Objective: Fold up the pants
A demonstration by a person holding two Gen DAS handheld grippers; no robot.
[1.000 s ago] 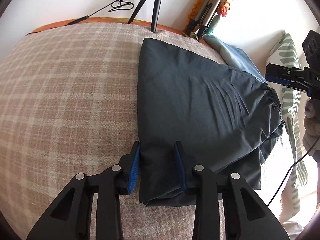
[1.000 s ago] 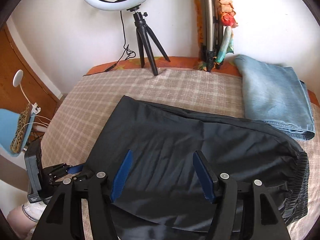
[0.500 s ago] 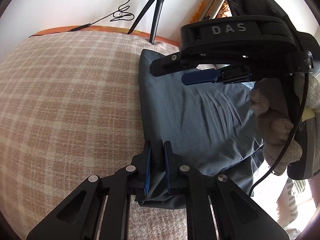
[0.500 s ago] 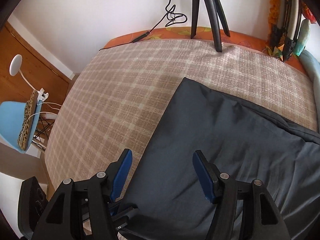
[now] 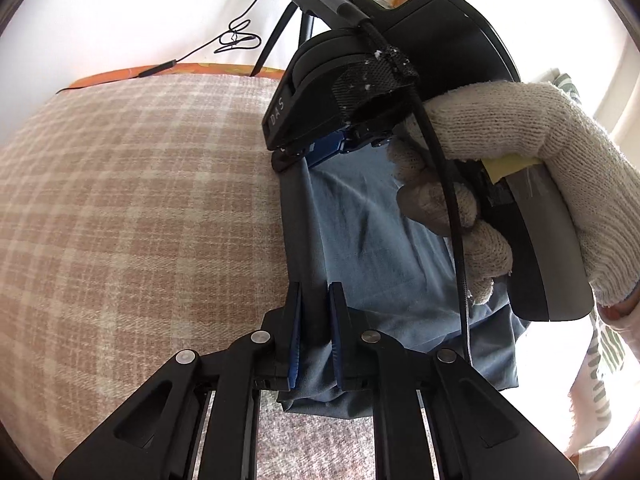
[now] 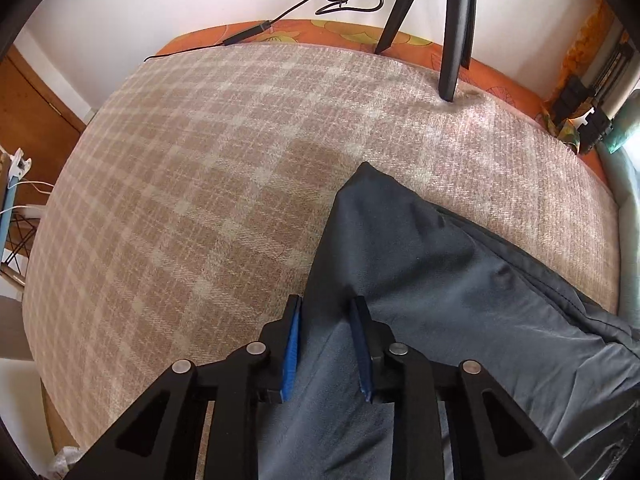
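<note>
Dark grey pants (image 5: 372,248) lie on a plaid blanket (image 5: 140,200). My left gripper (image 5: 316,292) is shut on the near corner of the pants' left edge. My right gripper (image 6: 326,304) is shut on the far part of that same edge, with cloth bunched between its blue pads. In the left wrist view the right gripper (image 5: 316,152) sits over the far corner, held by a white-gloved hand (image 5: 520,184). In the right wrist view the pants (image 6: 460,300) rise to a pointed corner ahead of the jaws.
A black tripod (image 6: 452,32) stands at the far edge of the bed, with a cable (image 6: 256,30) along the orange border. A wooden cupboard (image 6: 36,120) is at the left. Tripod legs and a cloth bundle (image 6: 588,120) are at far right.
Both grippers have closed on the pants' left edge. The right gripper moved from the middle of the pants across to the far corner and now fills the left wrist view.
</note>
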